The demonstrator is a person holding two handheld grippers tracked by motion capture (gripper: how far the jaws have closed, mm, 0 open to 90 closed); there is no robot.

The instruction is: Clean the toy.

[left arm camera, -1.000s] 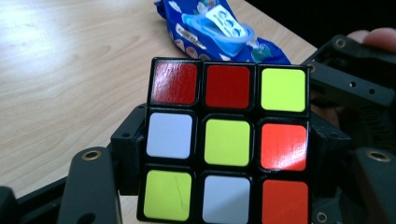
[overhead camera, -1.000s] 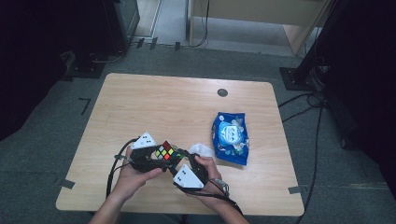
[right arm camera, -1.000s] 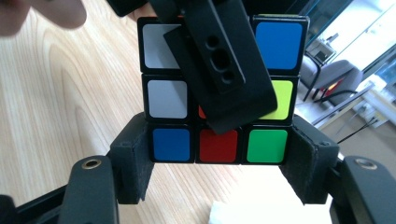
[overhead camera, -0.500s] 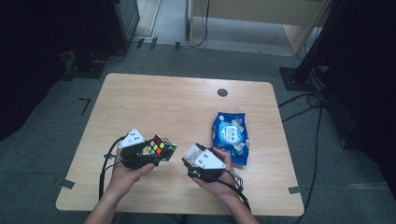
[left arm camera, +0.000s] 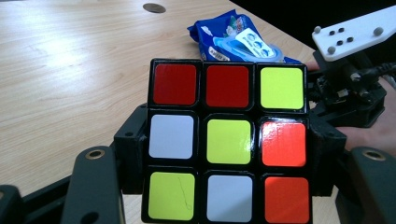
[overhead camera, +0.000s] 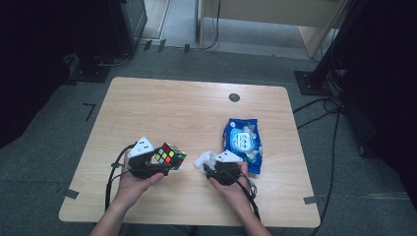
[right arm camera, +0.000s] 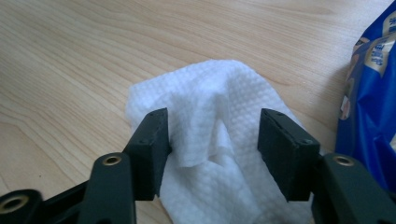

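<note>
At the surface's [overhead camera: 162, 103] near edge, the left claw [overhead camera: 164, 164] clamps a scrambled multicolour puzzle cube [overhead camera: 169, 156]. At its 3 o'clock, the right claw [right arm camera: 212, 140], jaws just closing, straddles a crumpled white wipe [right arm camera: 205, 112] without pinching it. Blue wipe pack [overhead camera: 242, 142] beside. Wiping the cube looks not yet begun.

No lettering can be read anywhere. The blue wipes pack [left arm camera: 236, 39] at the top centre of the left gripper view carries print too small and blurred to make out.
</note>
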